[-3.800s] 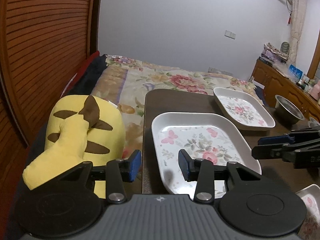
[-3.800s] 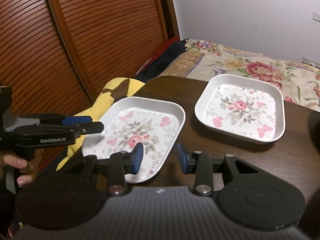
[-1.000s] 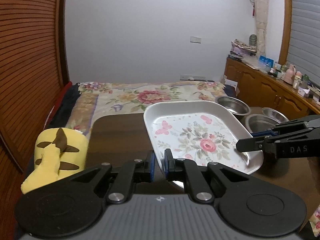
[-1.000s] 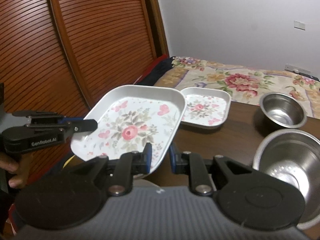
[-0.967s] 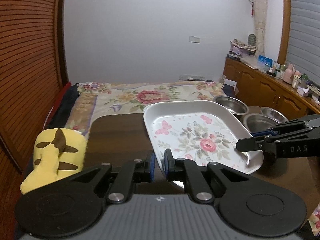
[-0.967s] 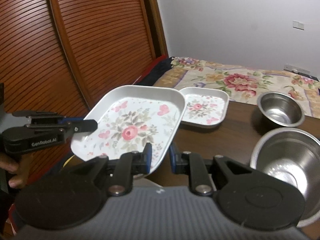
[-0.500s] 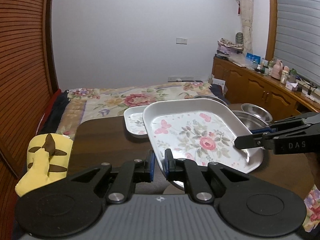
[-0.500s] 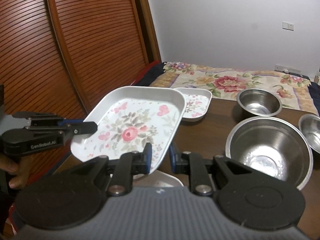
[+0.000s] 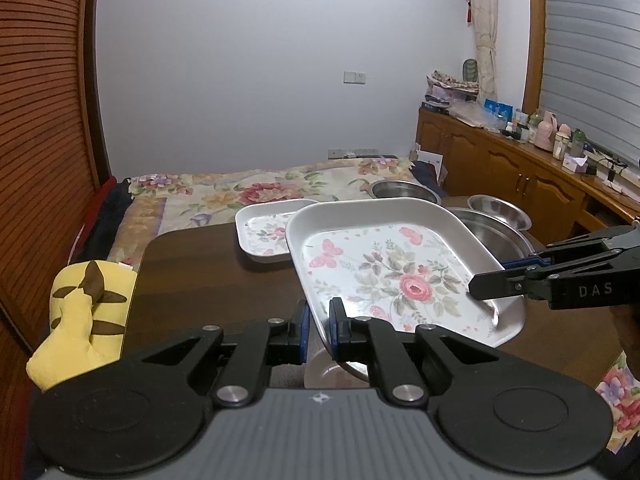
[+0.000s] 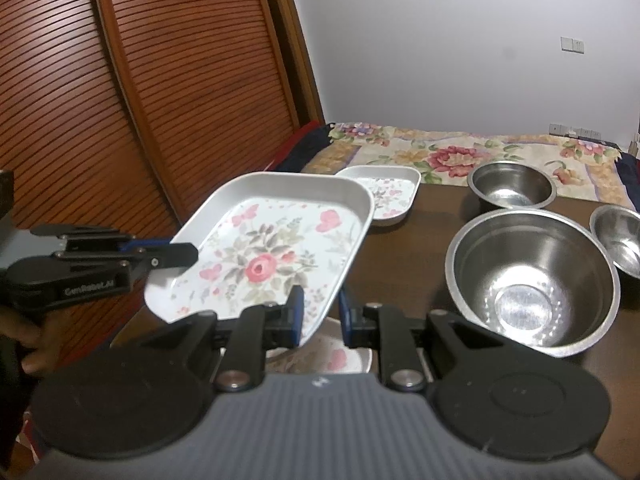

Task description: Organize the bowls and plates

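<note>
Two grippers share one load: the left gripper [image 9: 318, 326] has its jaws clamped on the near rim of a large flowered tray [image 9: 394, 276], and the right gripper [image 10: 320, 314] has its jaws clamped on the opposite side of the same tray [image 10: 268, 256], which hangs tilted above the dark wooden surface [image 9: 208, 272]. Each gripper shows in the other's view, biting the tray's rim from the side. Under the raised tray, near the front edge of the surface, part of another flowered dish [image 10: 340, 360] shows between the right gripper's fingers. A smaller flowered tray [image 10: 386, 196] sits toward the far edge of the surface, partly hidden behind the raised one. To the right stand three steel bowls: a large bowl [image 10: 532, 276] near the front, a medium bowl [image 10: 512, 188] at the far edge, and a small bowl [image 10: 618, 236] at the right edge. A yellow plush toy [image 9: 86, 320] lies off the surface's left edge, and a bed with a floral cover [image 9: 256, 192] stretches beyond the far edge. A hand [image 10: 36, 340] grips the left gripper's handle.
</note>
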### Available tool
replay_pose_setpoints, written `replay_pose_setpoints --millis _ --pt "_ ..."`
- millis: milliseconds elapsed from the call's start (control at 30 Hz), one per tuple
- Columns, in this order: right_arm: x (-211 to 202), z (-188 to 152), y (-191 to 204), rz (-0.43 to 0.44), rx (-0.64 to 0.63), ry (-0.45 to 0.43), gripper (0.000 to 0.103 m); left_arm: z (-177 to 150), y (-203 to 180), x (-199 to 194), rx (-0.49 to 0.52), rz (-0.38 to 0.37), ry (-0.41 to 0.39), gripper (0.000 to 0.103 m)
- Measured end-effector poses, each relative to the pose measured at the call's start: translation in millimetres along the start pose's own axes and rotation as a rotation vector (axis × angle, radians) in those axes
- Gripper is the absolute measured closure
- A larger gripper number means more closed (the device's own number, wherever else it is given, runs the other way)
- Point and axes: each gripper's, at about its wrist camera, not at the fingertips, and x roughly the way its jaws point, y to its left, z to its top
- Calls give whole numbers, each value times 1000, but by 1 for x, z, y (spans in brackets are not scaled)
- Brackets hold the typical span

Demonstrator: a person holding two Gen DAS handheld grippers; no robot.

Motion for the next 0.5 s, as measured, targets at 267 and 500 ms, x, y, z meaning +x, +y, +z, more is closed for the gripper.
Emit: replay_pose_setpoints --millis 267,500 --pt "2 -18 -1 9 16 15 82 -15 -2 1 -8 -2 19 92" --pt "3 -32 -1 12 27 32 82 -27 -6 0 -7 0 32 92"
